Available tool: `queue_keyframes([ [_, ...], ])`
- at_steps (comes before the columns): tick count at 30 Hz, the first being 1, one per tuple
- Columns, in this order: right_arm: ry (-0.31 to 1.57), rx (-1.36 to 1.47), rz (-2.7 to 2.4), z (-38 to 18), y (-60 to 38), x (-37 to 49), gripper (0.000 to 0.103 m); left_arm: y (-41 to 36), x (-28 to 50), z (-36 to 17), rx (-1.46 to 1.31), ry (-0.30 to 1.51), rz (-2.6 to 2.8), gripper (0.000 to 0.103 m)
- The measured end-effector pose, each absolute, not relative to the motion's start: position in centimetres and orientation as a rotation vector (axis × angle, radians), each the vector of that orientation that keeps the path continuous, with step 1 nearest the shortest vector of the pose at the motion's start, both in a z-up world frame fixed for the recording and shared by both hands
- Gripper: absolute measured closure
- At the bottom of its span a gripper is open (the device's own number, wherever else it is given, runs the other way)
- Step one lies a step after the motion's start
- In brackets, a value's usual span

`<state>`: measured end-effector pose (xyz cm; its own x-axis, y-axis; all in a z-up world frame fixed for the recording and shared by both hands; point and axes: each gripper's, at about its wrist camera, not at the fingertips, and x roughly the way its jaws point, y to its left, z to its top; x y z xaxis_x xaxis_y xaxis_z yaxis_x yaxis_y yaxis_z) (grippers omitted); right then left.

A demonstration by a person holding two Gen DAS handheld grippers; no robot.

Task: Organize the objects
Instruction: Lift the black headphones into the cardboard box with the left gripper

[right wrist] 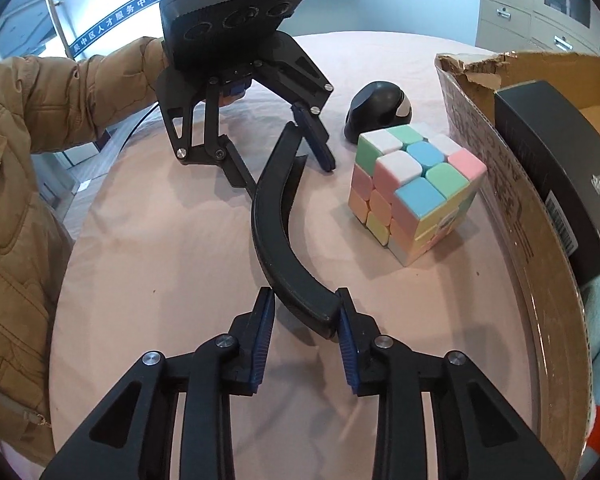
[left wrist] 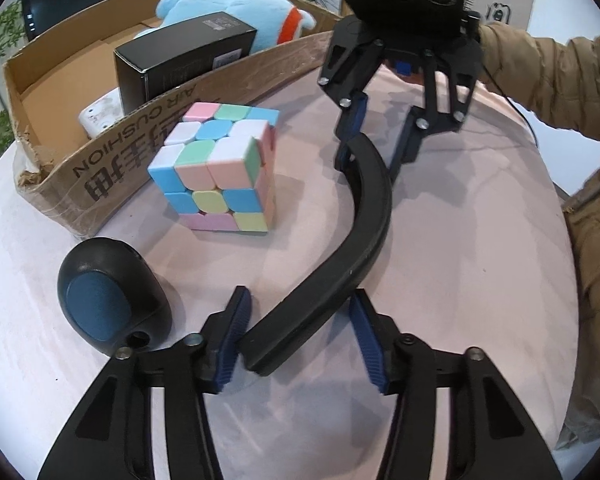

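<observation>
A curved black bar point(left wrist: 364, 216) lies on the pink table, also seen in the right wrist view point(right wrist: 278, 220). My left gripper point(left wrist: 300, 344) is open with its fingers around the bar's near end; the left pad touches it. My right gripper point(right wrist: 306, 340) is open around the bar's other end, its right pad touching. Each gripper shows in the other's view: the right point(left wrist: 374, 140), the left point(right wrist: 284, 160). A pastel puzzle cube point(left wrist: 220, 168) stands beside the bar point(right wrist: 416, 192). A black egg-shaped mouse point(left wrist: 108, 296) lies near it point(right wrist: 378, 114).
A cardboard box point(left wrist: 148, 148) holds a black carton point(left wrist: 184, 60), a blue plush toy point(left wrist: 236, 12) and a white item point(left wrist: 100, 116); its wall point(right wrist: 512, 216) is at the right. The person's tan sleeve point(left wrist: 560, 76) is at the table's edge.
</observation>
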<state>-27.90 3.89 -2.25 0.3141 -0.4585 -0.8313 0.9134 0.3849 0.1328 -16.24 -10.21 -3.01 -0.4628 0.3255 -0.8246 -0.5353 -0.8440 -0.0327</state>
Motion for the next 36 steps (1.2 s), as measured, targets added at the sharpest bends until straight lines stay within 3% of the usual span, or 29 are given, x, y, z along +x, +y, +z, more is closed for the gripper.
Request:
queue_keyframes([
  [5,0.781,0.698,-0.993,-2.4,4.5,-27.9,0.075,-9.4,-15.1,-2.8,-1.230,0.343,2.262,0.069],
  [14,0.785,0.687,-0.977,-1.4,5.6,-27.0,0.075,-9.3,-14.7,-1.4,-1.186,0.345,2.261,0.069],
  [21,0.832,0.599,-1.028,4.3,5.5,-28.3,0.075,-9.9,-16.7,3.7,-1.111,0.460,2.320,0.069],
  [30,0.932,0.511,-1.148,11.7,2.1,-35.8,0.075,-14.9,-25.4,9.6,-1.038,0.523,2.446,0.066],
  [36,0.952,0.559,-1.250,10.8,-1.1,-42.4,0.075,-18.8,-33.2,7.9,-1.127,0.424,2.540,0.062],
])
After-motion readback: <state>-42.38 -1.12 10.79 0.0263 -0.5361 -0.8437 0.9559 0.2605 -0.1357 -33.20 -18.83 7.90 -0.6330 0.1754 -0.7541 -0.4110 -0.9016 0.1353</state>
